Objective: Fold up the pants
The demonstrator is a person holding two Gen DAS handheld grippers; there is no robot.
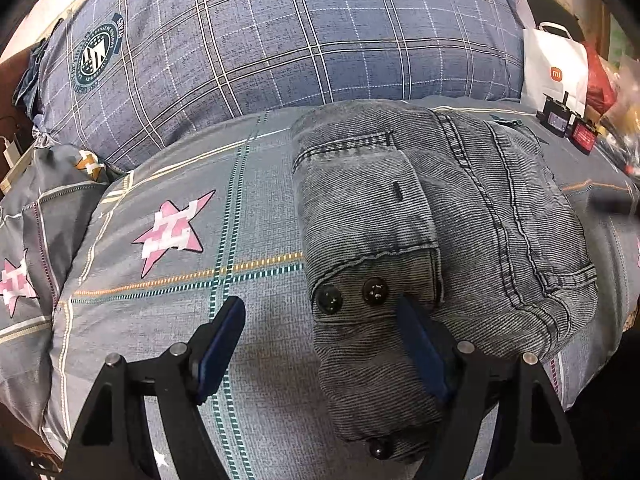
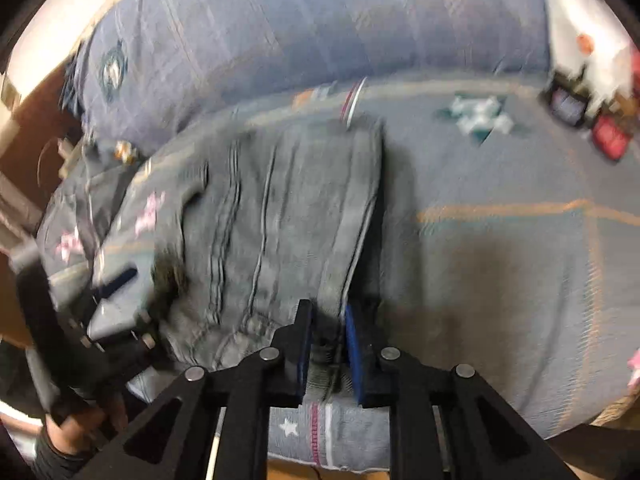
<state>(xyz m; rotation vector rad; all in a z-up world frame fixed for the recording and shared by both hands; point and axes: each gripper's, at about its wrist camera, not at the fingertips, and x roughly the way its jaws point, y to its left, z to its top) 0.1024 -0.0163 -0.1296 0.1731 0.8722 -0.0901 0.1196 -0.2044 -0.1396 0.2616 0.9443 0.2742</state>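
Note:
Grey denim pants (image 1: 440,216) lie folded into a compact bundle on the patterned bedsheet (image 1: 168,304), waistband buttons facing me. My left gripper (image 1: 320,312) is open; its right finger rests against the waistband, its left finger over bare sheet. In the blurred right wrist view the pants (image 2: 280,216) lie ahead. My right gripper (image 2: 326,320) is closed on the near right edge of the pants. The left gripper (image 2: 116,280) shows at the pants' left side.
A large blue plaid pillow (image 1: 280,40) lies behind the pants. A white paper bag (image 1: 556,68) and small dark boxes (image 1: 568,128) sit at the far right. The bed's front edge is close below the grippers.

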